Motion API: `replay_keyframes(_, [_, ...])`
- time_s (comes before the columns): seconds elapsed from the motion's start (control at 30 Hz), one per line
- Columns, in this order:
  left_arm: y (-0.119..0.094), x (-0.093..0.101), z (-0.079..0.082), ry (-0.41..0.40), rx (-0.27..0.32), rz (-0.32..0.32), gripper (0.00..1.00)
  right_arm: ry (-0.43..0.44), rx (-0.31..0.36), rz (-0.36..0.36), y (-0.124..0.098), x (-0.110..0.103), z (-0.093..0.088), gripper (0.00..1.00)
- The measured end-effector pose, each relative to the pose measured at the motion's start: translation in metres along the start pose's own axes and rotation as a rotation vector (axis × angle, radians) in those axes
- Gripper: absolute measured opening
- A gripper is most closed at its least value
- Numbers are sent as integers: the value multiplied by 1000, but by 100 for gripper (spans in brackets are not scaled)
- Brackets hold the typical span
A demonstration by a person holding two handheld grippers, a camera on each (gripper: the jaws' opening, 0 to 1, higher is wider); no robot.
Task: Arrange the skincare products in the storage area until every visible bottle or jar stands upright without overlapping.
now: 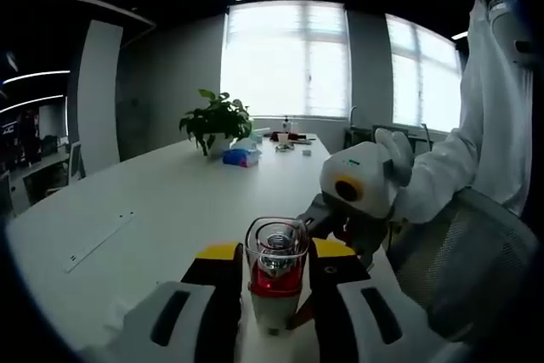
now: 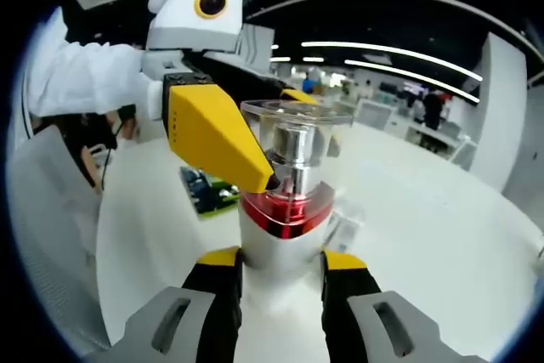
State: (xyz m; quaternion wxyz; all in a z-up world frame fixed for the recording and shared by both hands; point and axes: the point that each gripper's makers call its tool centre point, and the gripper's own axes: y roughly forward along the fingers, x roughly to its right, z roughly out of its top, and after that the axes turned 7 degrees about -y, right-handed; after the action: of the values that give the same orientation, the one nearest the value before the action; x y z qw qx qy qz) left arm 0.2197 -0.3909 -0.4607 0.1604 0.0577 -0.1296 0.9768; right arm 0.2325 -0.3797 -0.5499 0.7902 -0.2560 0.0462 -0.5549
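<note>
My left gripper (image 1: 274,295) has its two black, yellow-tipped jaws closed against the sides of a skincare bottle (image 1: 275,274), which stands between them. The bottle has a pale body, a red collar and a clear cap over a silver pump. In the left gripper view it rises upright from between my jaws above the white table (image 1: 161,201).

My right gripper (image 2: 280,282) is at the same bottle (image 2: 285,201). In the right gripper view its jaws sit on either side of the pale lower body, close against it, though I cannot tell whether they truly pinch it or merely flank it. My left gripper (image 2: 229,138) comes into that view from the upper left, a yellow jaw tip touching the clear cap near the silver pump. My right gripper (image 1: 361,189) likewise shows in the left gripper view, just behind the bottle to the right, with my white sleeve (image 1: 476,150) running back from it.

Farther along the table in the left gripper view stands a potted plant (image 1: 217,121), with a small blue box (image 1: 240,157) beside it and a few small items behind, too far off to identify. Bright windows (image 1: 285,61) fill the far wall. A mesh chair back (image 1: 463,265) sits at the right edge of the table.
</note>
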Motion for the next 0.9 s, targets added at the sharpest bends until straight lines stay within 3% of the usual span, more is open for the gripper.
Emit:
replay_keyframes(0.4, [-8,0,-6,-3,-28,60,37,6,10,-7,1,0,4,45])
replay_keyframes(0.9, [-46,-12,-25,-11,-100,210,50,13,14,18,2,-7,6,60])
